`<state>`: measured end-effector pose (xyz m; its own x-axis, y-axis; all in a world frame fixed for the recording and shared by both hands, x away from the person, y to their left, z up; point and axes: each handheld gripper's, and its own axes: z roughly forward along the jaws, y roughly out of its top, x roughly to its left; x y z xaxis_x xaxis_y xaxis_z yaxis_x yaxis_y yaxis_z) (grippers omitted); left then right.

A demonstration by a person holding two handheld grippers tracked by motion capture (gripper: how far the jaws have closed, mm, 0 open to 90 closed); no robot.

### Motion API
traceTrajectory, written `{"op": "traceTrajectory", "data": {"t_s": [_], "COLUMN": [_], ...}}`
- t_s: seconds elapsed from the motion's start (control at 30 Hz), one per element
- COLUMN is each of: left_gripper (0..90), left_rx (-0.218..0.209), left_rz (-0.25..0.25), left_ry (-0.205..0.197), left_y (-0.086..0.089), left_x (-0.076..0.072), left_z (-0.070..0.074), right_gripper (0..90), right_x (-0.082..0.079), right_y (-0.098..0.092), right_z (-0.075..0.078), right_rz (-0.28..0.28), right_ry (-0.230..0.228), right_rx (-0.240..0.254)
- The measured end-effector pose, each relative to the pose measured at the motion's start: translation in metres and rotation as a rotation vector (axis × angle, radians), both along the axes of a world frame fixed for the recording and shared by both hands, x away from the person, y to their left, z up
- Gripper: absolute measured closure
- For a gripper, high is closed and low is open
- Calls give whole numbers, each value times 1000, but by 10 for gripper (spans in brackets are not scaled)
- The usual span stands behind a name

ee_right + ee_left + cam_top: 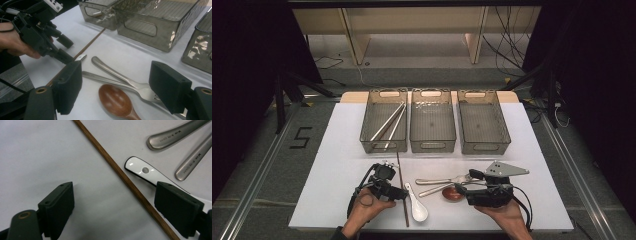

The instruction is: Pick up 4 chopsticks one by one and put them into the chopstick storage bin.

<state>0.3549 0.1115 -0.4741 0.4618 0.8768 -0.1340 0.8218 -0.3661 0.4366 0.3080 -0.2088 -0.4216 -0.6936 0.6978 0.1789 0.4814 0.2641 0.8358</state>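
From above, we hold the left gripper [398, 192] low at the near edge, jaws apart astride the brown chopstick [402, 192]. Along its jaws, that chopstick runs between them, white spoon [147, 172] just right. Our right gripper [116, 86] gapes over the wooden spoon [115, 101].

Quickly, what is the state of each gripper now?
Left gripper: open, jaws either side of the brown chopstick, holding nothing.
Right gripper: open, empty, above the wooden spoon.
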Motion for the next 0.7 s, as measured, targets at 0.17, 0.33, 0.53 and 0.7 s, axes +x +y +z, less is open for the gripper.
{"op": "traceTrajectory", "data": {"t_s": [0.17, 0.33, 0.53, 0.7], "left_gripper": [153, 183, 253, 341], "left_rx": [30, 84, 103, 110], "left_rz": [-10, -21, -46, -71], "left_ry": [-9, -25, -25, -24], "left_y": [-3, -4, -2, 2], "left_x": [-1, -2, -2, -2], "left_z": [0, -1, 1, 3], "right_gripper": [277, 277, 277, 277], "right_x": [0, 0, 0, 0], "right_y": [0, -1, -1, -2], "right_z": [0, 0, 1, 1], "right_rz": [-1, -2, -3, -5], "right_ry": [0, -1, -2, -4], "right_rx": [1, 1, 1, 1]}}
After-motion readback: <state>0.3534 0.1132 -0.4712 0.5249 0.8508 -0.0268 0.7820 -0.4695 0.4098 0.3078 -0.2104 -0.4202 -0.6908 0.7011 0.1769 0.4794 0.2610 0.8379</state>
